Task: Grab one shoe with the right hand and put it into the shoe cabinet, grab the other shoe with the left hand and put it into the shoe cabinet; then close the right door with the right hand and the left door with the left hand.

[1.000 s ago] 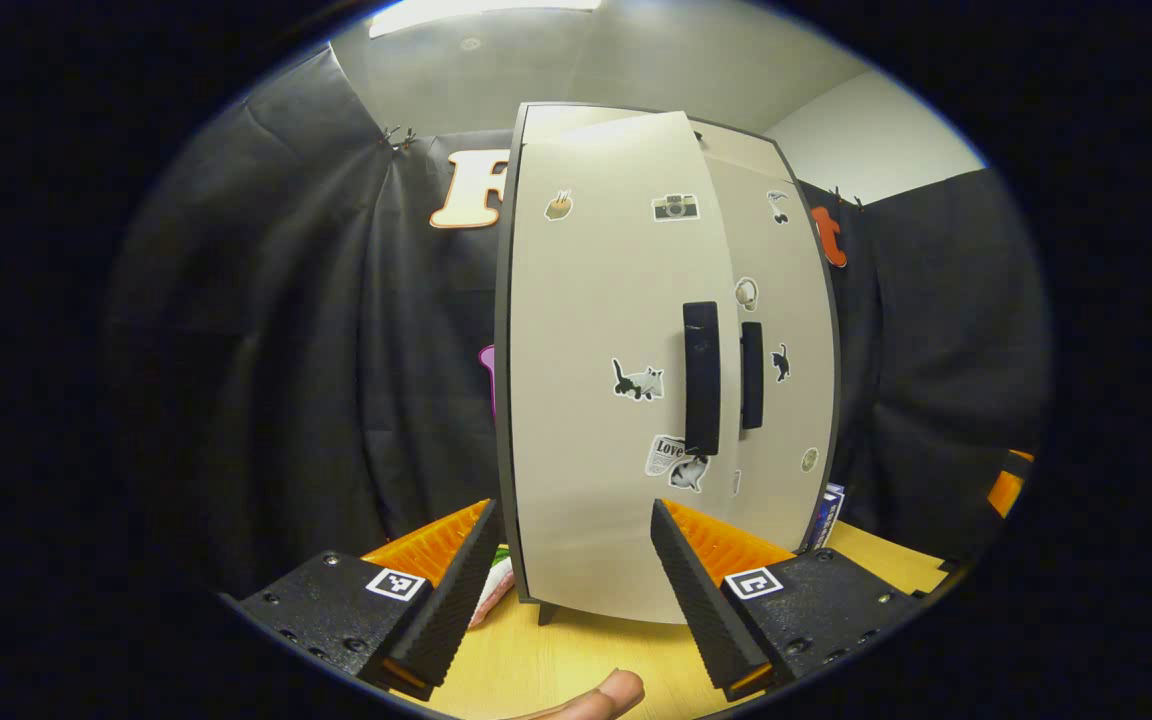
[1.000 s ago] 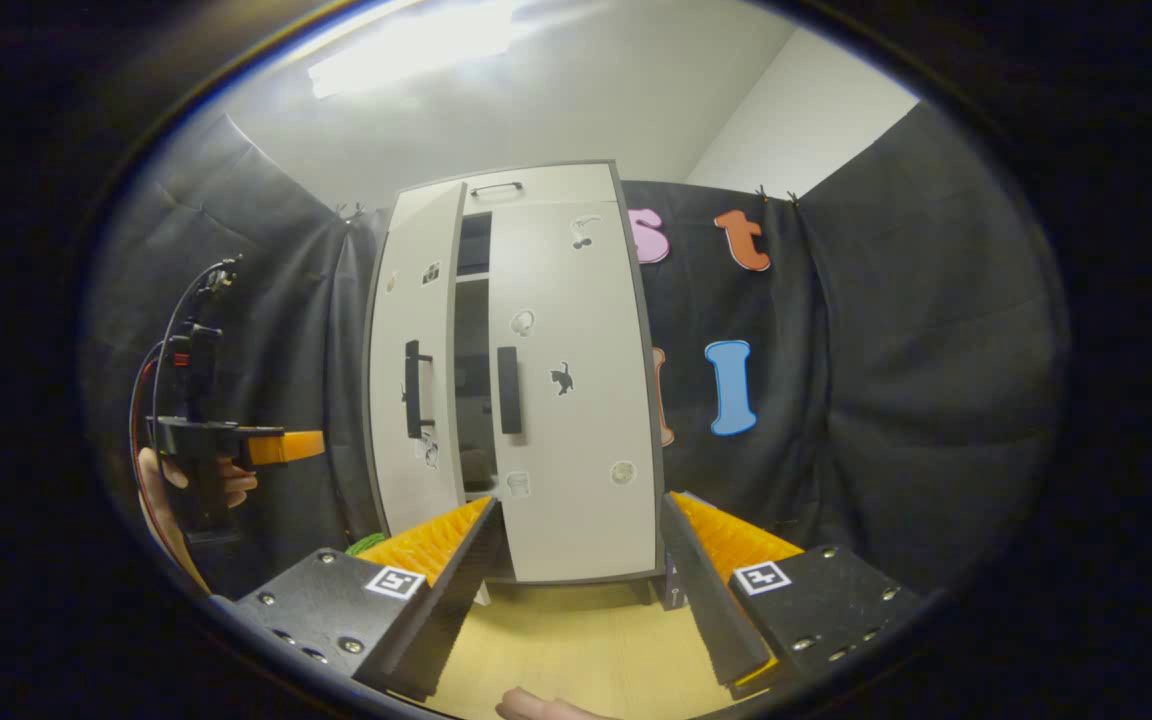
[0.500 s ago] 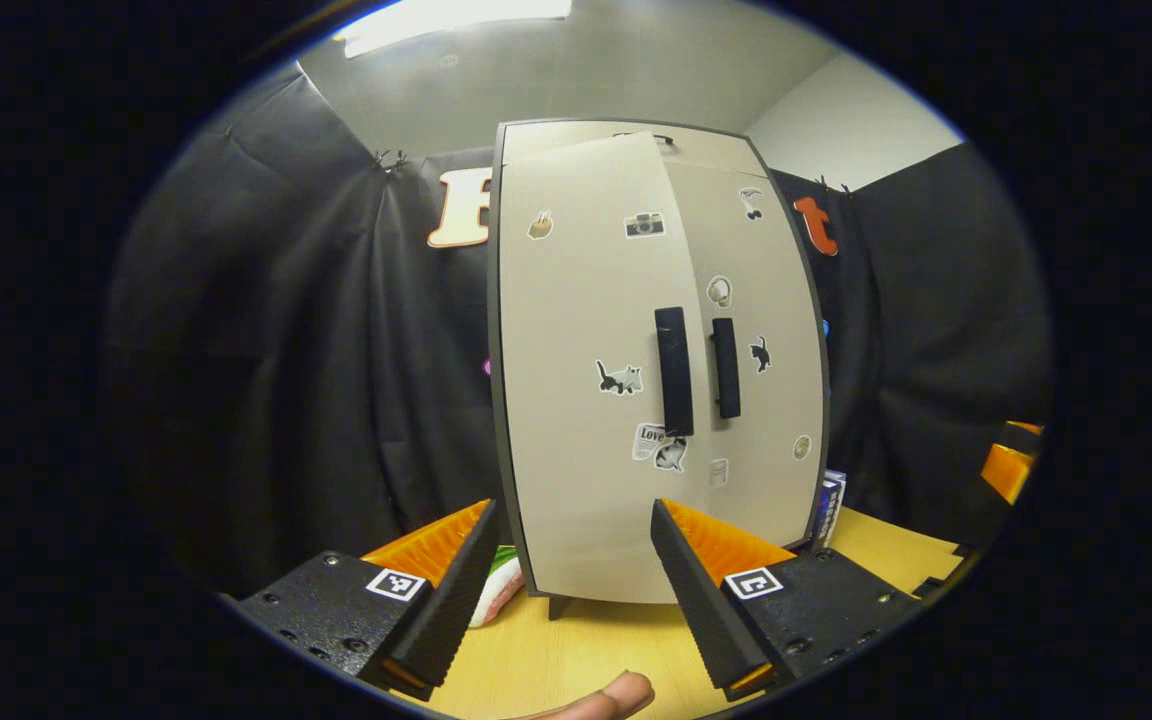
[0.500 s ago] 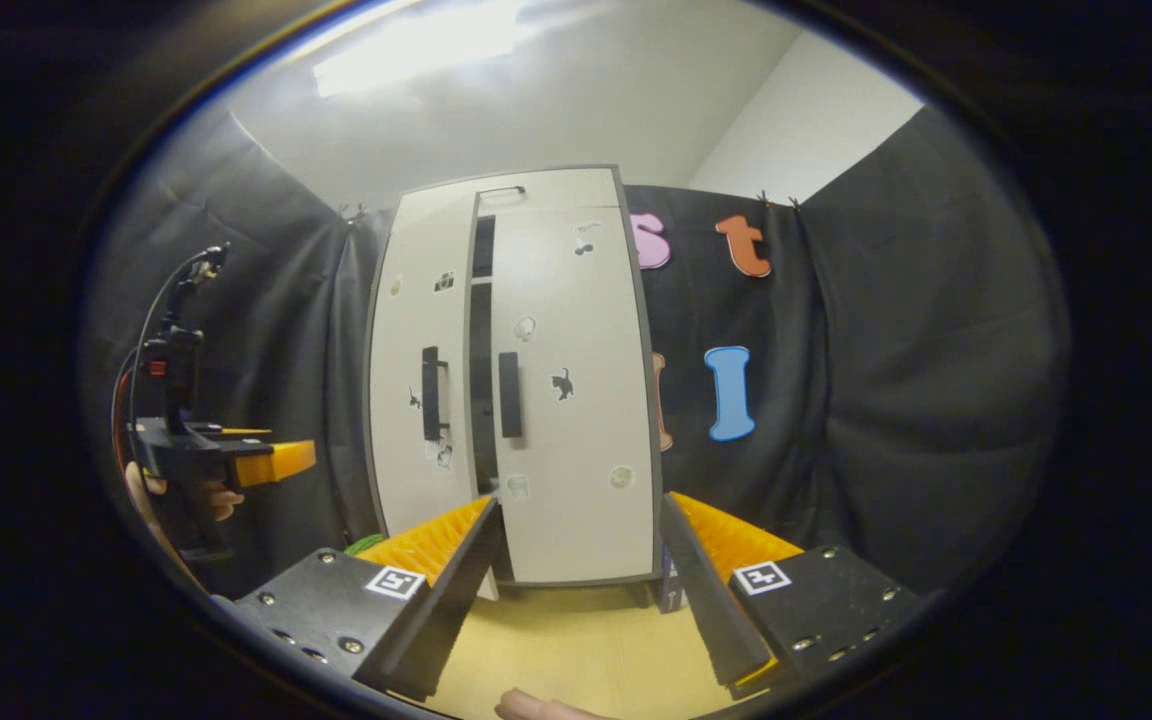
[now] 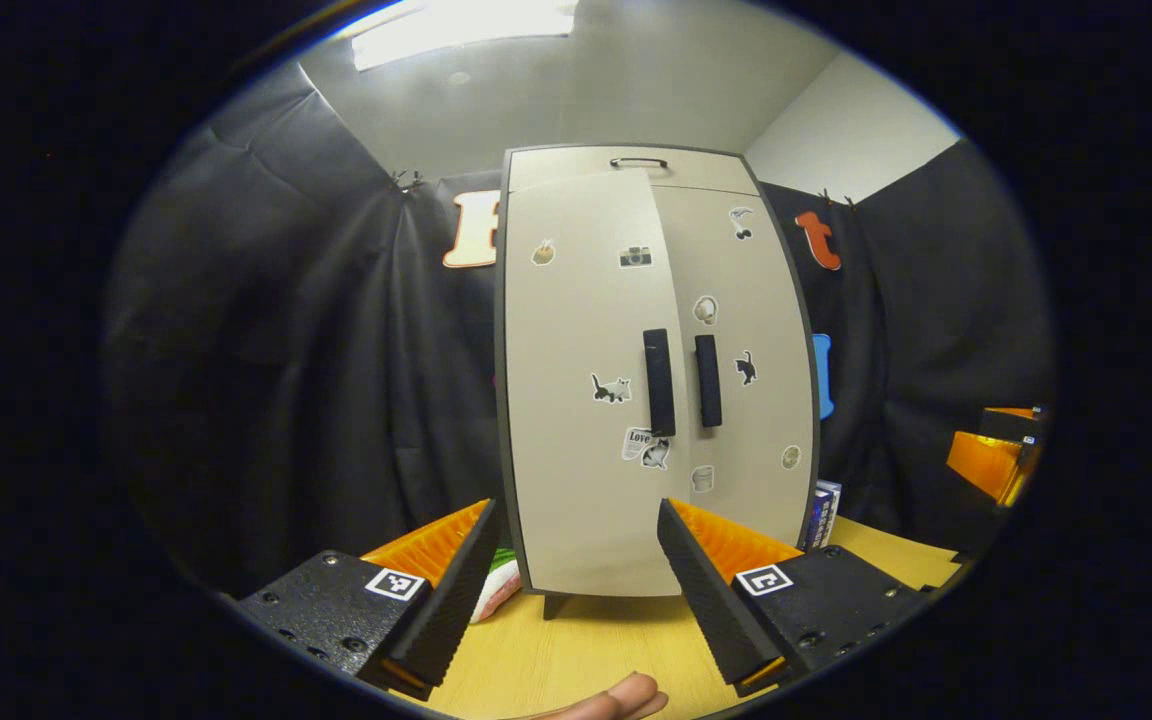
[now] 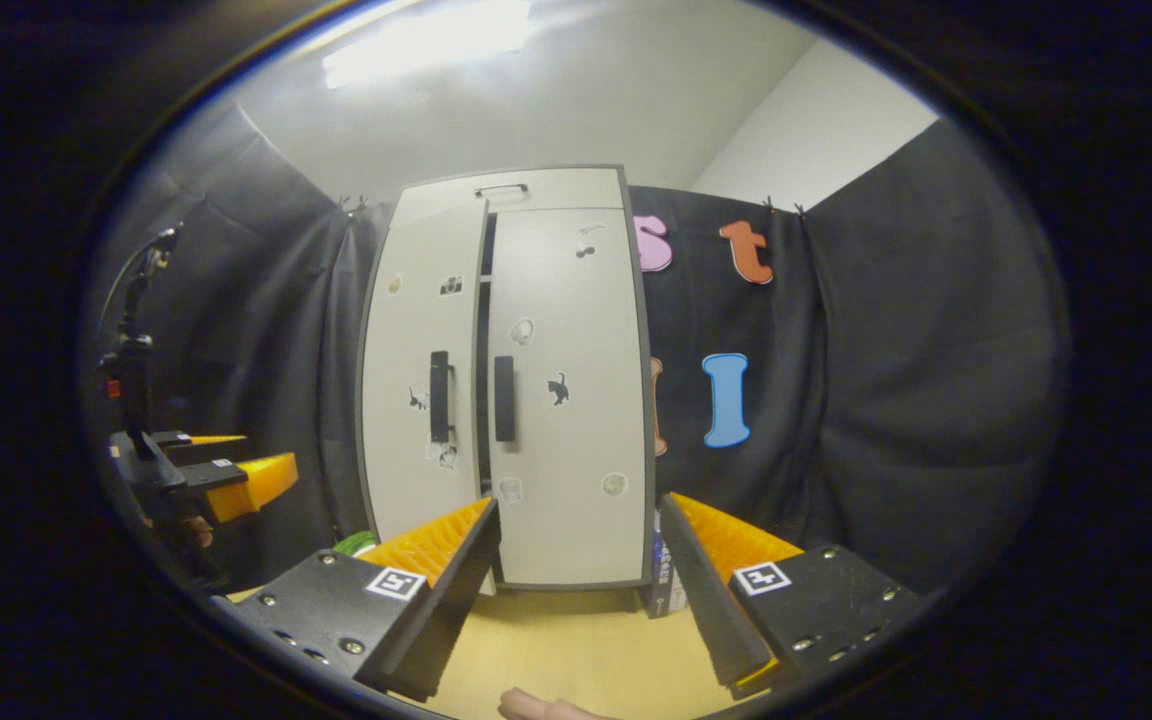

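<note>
With both tongs well back from the cabinet, looks like the last step: closing the left door.

Nearest, in the left gripper view: left tongs (image 5: 573,585) spread wide, pinching nothing, over bare tabletop (image 5: 591,650). A fingertip (image 5: 611,697) at the bottom edge. Just beyond the left finger, something pale and green on the table, too hidden to name. Same story in the right gripper view: right tongs (image 6: 576,585) spread, empty, above the table.

Farther ahead of both tongs, apart from them: cabinet (image 5: 636,165) on the table. Right door (image 6: 566,400) flush and closed. Left door (image 6: 423,400) nearly home, yet a thin dark gap beside it in the right gripper view; seen from the left gripper view, left door (image 5: 581,400) seems almost level with its neighbour. Shoes presumably inside, hidden behind the doors; cannot confirm. Small box (image 6: 658,590) just right of the cabinet foot.

Next move, as a judgement: bring the left tongs forward against the left door near its handle (image 5: 658,382) and press gently till the gap shuts. Too hard a shove could rock the cabinet or bounce the door back.
</note>
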`<state>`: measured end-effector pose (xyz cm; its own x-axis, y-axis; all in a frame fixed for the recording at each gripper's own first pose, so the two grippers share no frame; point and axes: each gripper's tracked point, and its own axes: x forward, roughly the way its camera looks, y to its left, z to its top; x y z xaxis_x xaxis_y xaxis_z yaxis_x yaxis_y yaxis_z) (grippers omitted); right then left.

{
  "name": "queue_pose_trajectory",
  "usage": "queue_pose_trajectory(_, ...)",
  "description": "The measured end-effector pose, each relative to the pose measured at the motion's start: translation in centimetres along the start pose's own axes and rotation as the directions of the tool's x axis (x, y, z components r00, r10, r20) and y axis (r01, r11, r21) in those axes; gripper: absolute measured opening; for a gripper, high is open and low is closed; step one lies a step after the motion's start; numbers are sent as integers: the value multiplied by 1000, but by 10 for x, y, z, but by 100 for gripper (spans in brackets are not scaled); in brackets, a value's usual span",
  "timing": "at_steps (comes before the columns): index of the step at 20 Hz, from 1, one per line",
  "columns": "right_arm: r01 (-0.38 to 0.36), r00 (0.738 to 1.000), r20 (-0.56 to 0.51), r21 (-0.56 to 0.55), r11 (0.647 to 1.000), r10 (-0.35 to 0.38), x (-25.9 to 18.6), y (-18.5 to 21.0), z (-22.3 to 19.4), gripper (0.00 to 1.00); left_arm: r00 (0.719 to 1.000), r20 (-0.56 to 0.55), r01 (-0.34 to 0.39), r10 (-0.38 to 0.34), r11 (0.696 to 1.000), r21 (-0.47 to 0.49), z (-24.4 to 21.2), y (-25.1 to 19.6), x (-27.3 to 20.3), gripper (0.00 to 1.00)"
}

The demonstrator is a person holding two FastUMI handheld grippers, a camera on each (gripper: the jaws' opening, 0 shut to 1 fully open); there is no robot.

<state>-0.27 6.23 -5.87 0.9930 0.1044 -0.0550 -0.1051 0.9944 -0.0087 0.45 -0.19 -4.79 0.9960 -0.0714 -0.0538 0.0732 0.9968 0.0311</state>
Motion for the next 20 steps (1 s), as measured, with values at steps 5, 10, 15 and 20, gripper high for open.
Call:
queue_pose_trajectory(5, -28, 1000, -3, -42, 999, 28, -5, 13, -2, 96, 1000, -27, -13, 10, 996, -93, -16, -10, -18, 97)
queue_pose_trajectory(10, -41, 998, 43, -35, 999, 42, -17, 12, 19, 94, 1000, 14, -14, 16, 996, -87, 2, -8, -25, 96)
queue_pose_trajectory(15, -23, 996, 87, -10, 1000, 24, -26, 0, 33, 96, 1000, 15, 11, -10, 995, -104, 0, -13, -29, 95)
queue_pose_trajectory(20, -39, 997, 71, -24, 999, 41, -28, 2, 21, 94, 1000, 16, 18, -17, 994, -111, -2, -17, -32, 96)
